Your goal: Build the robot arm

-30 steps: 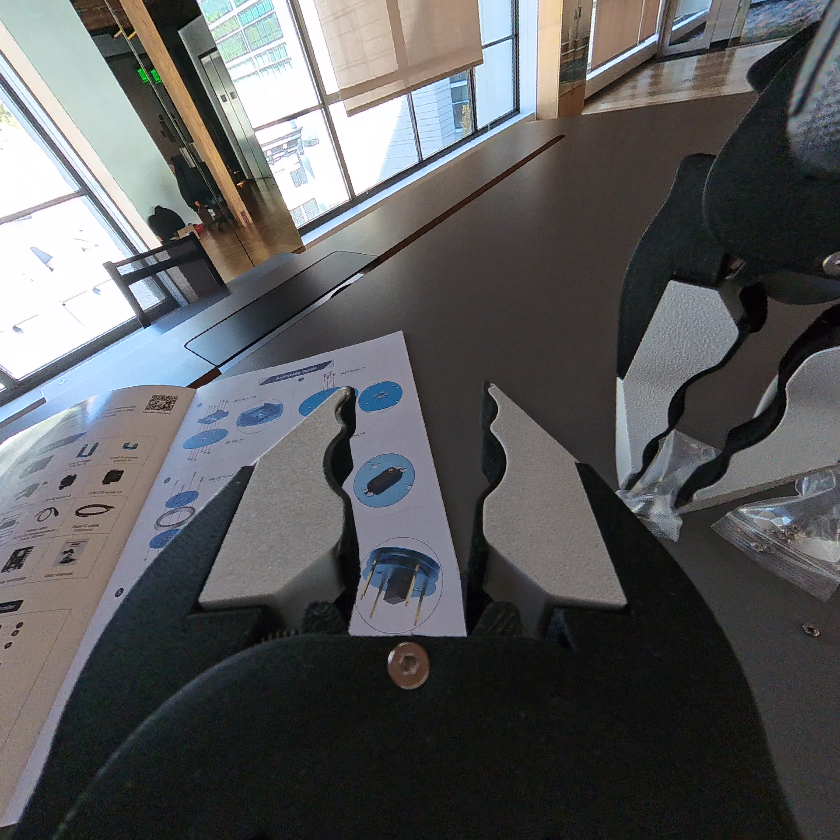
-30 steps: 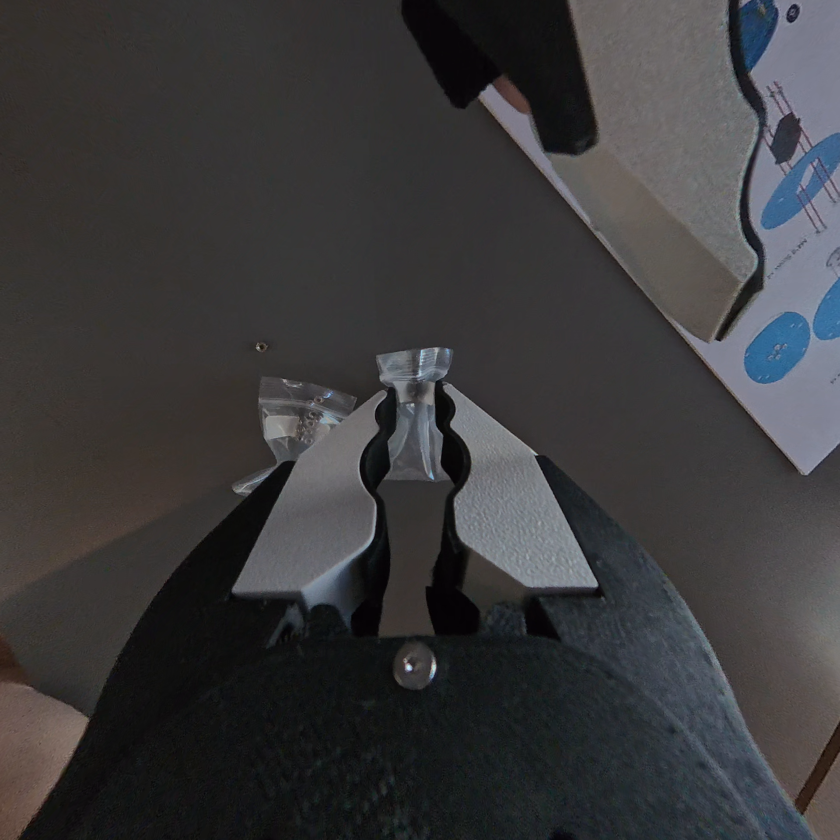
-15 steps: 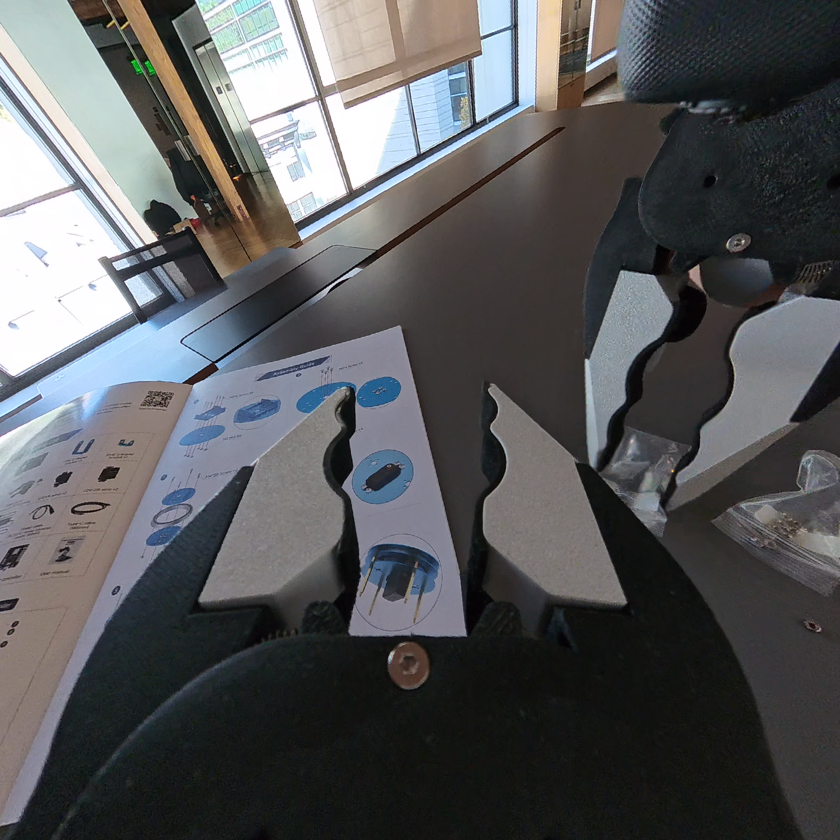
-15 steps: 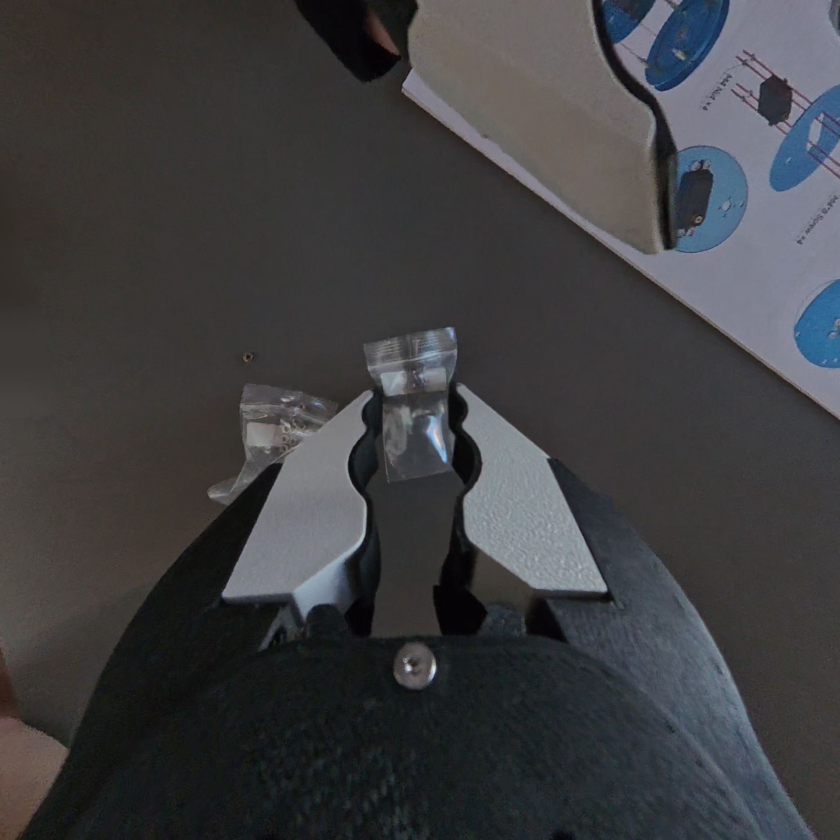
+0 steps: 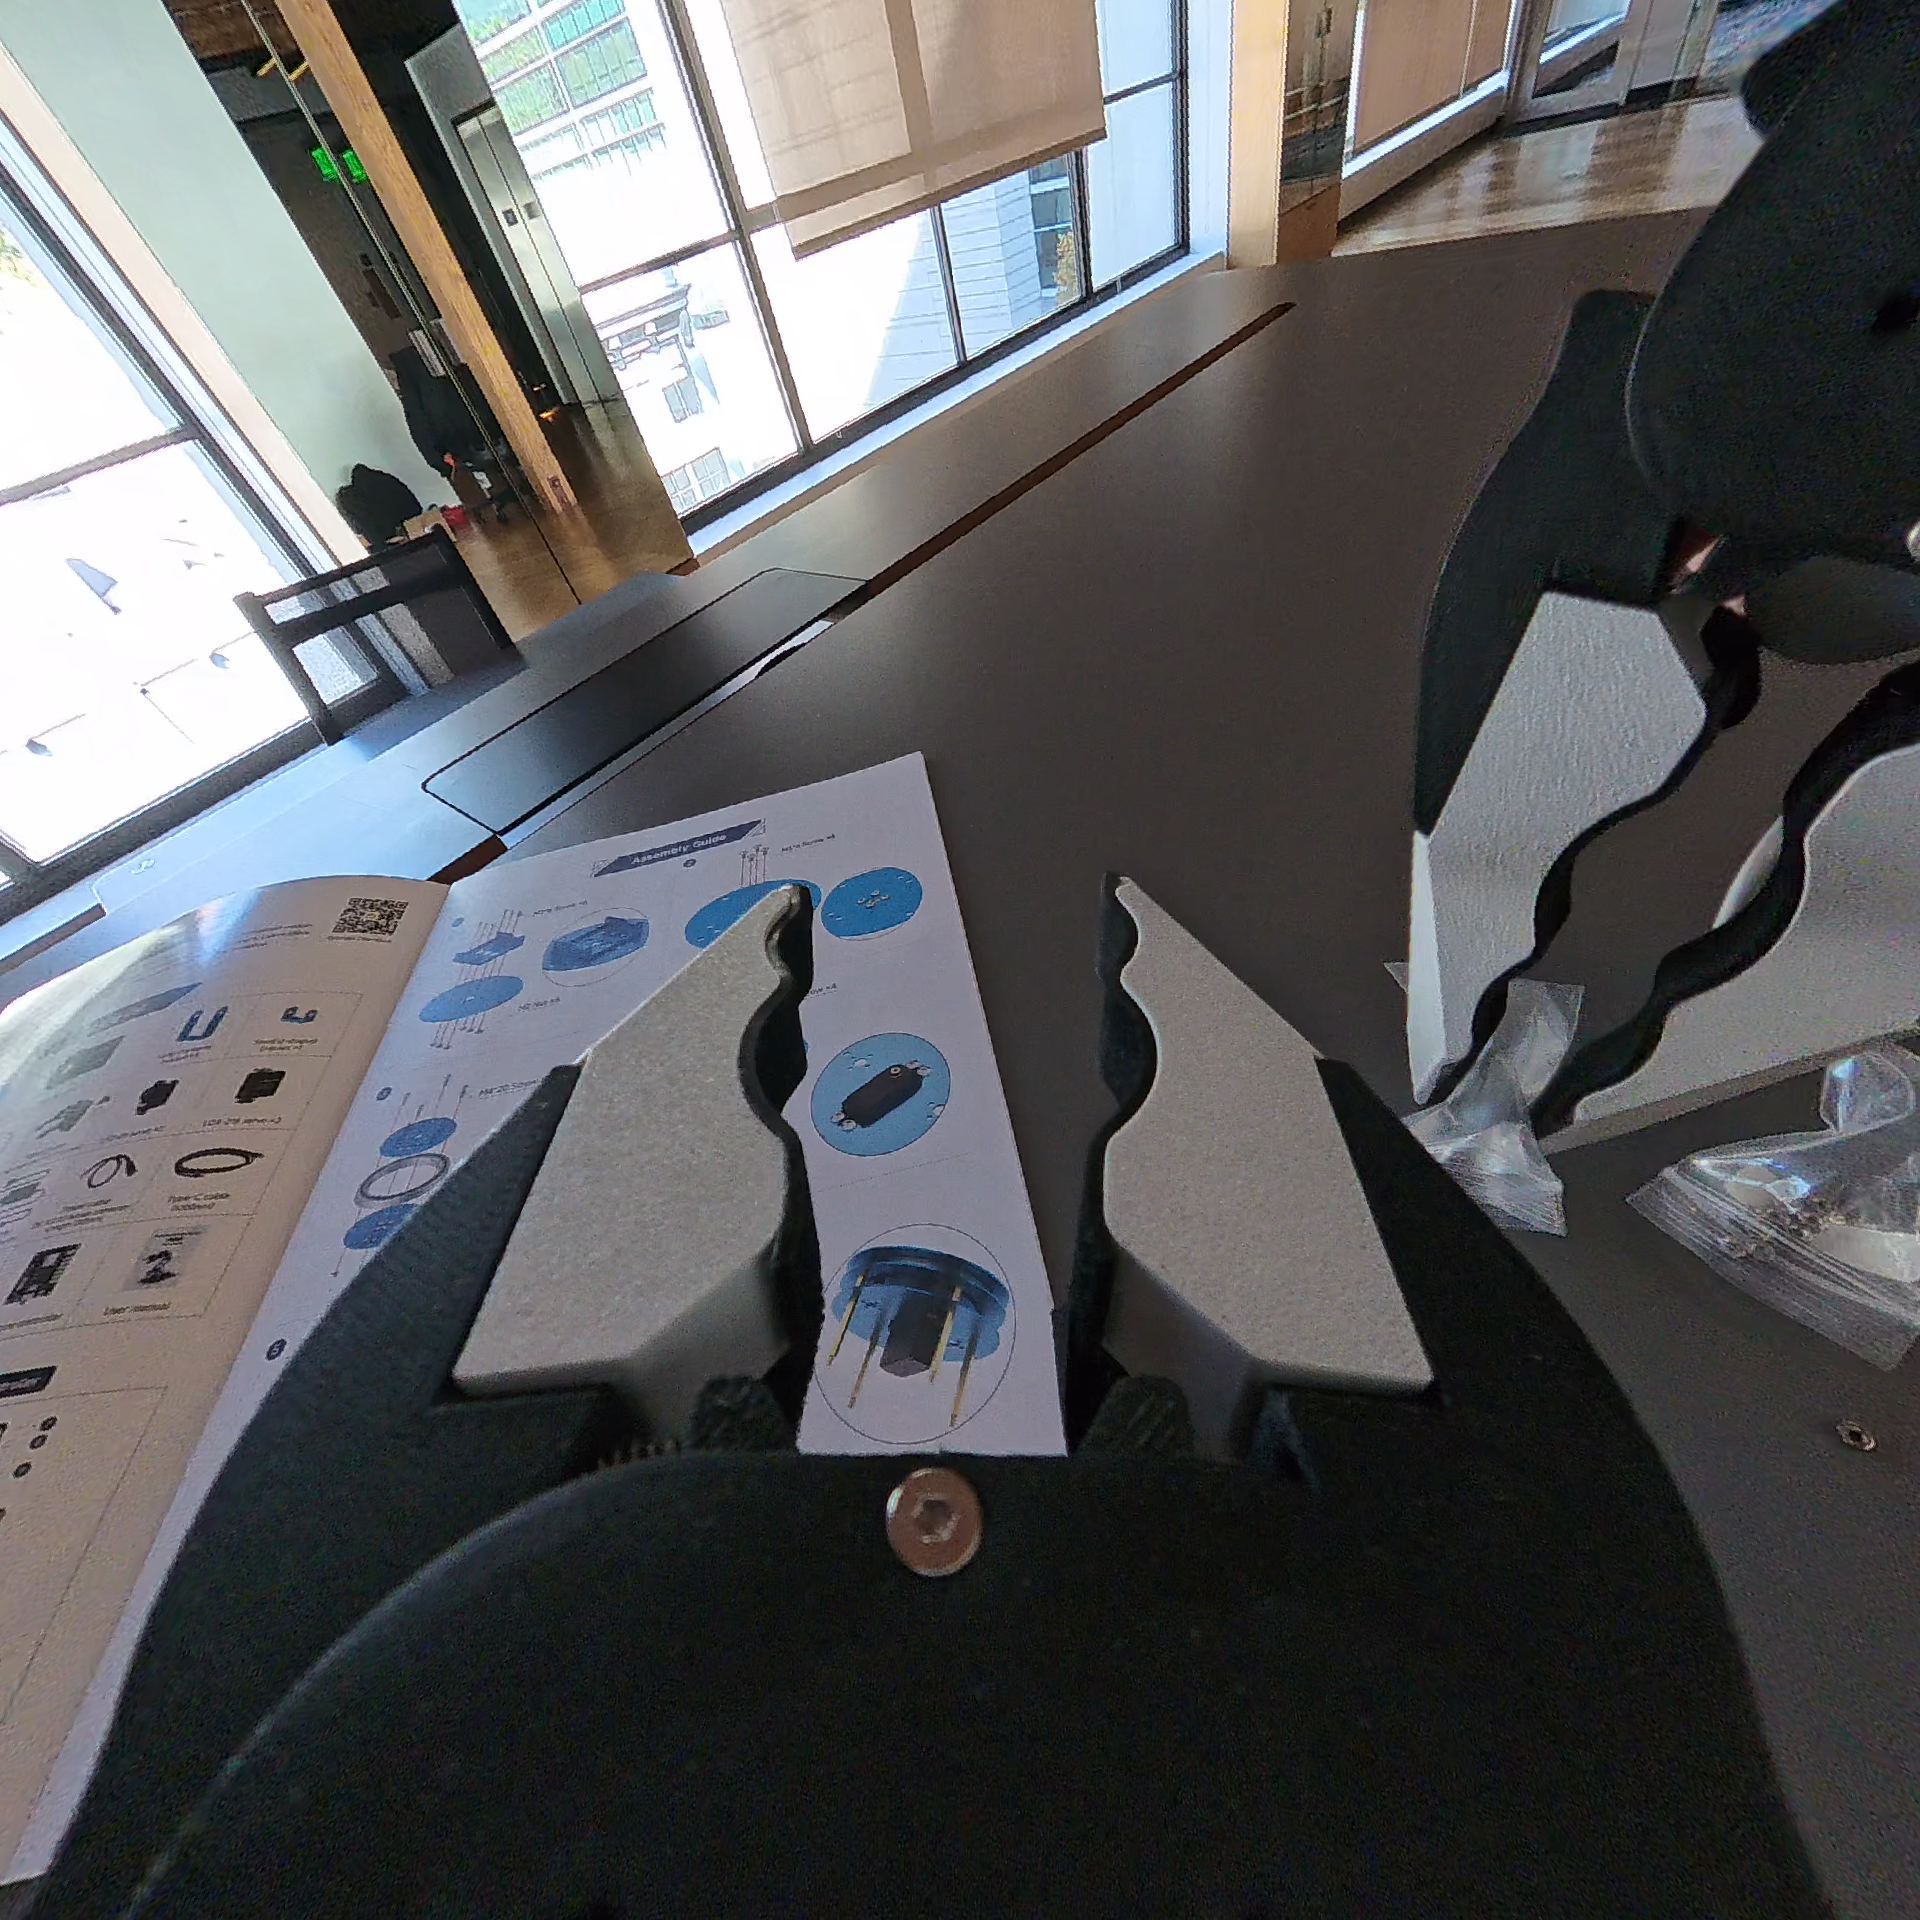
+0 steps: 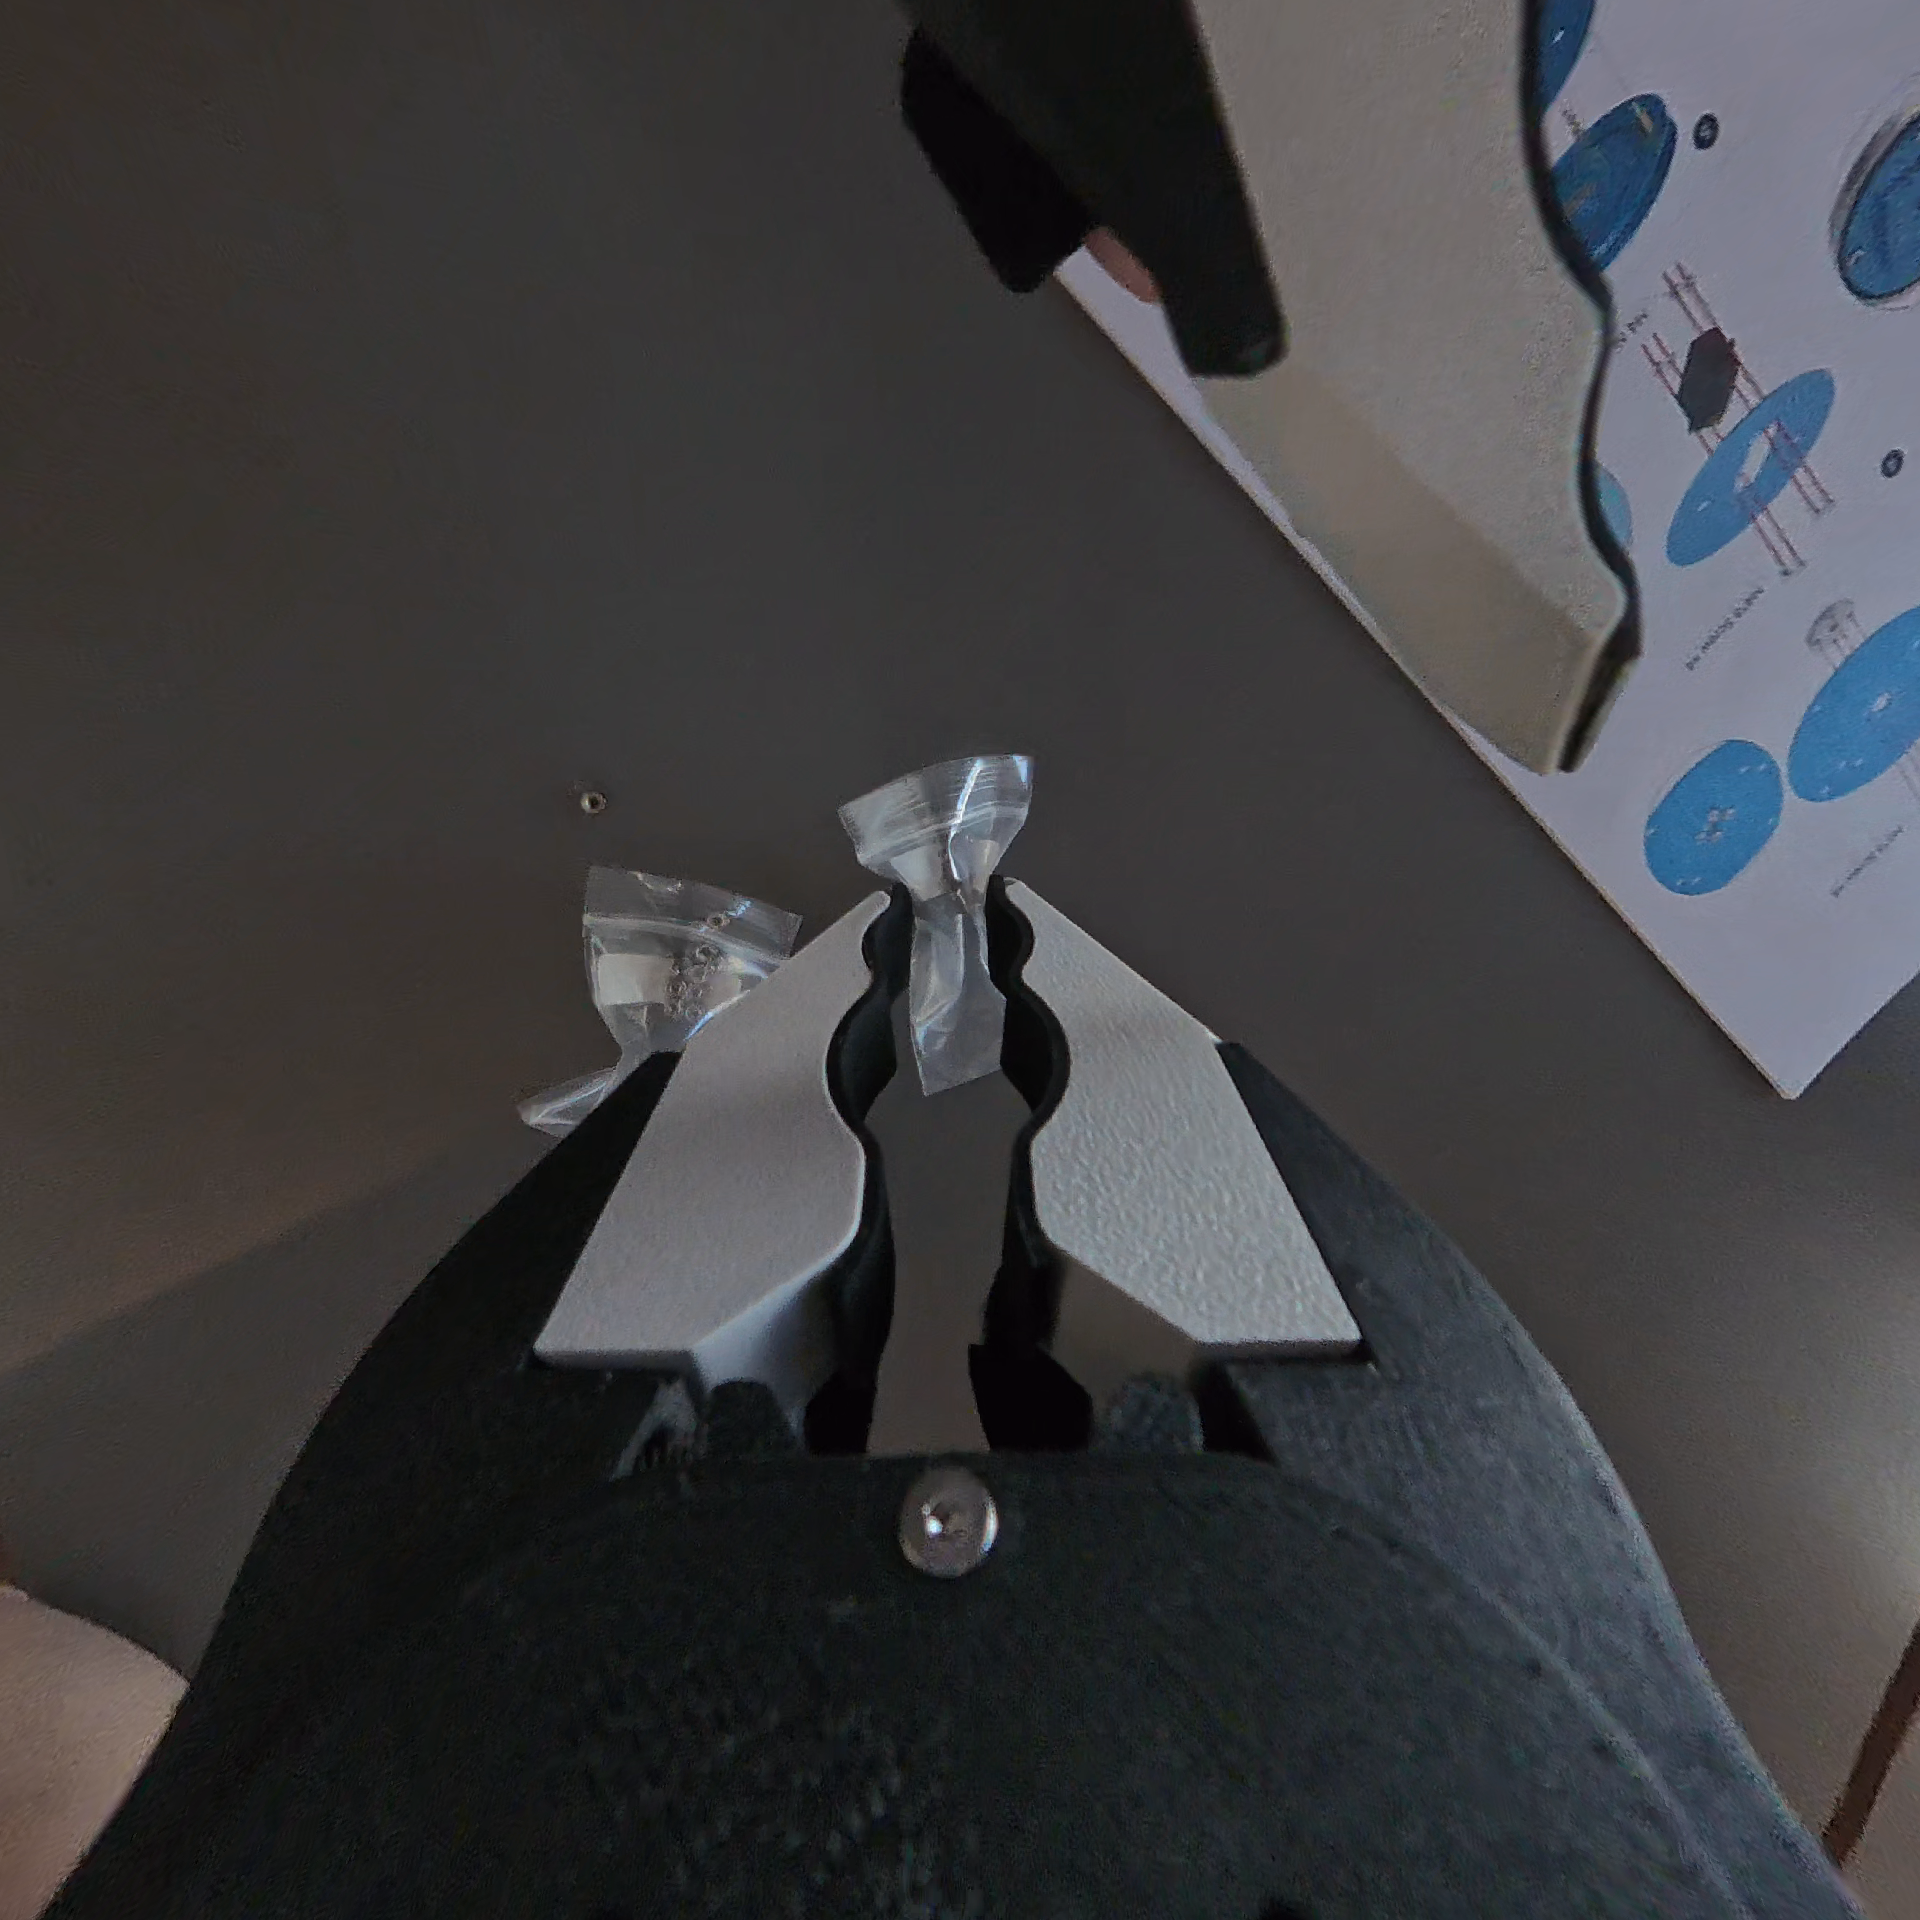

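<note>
Right gripper (image 6: 943, 891): fingers pinched on a small clear plastic bag (image 6: 951, 935), its crumpled top poking past the tips.
Left gripper (image 5: 956, 899): fingers spread wide, holding nothing, above the open instruction booklet (image 5: 914, 1039).
Second bag (image 6: 670, 961): on the dark worktop (image 6: 416, 468) just beside the right fingers.
Loose nut (image 6: 593, 800): near that bag.
</note>
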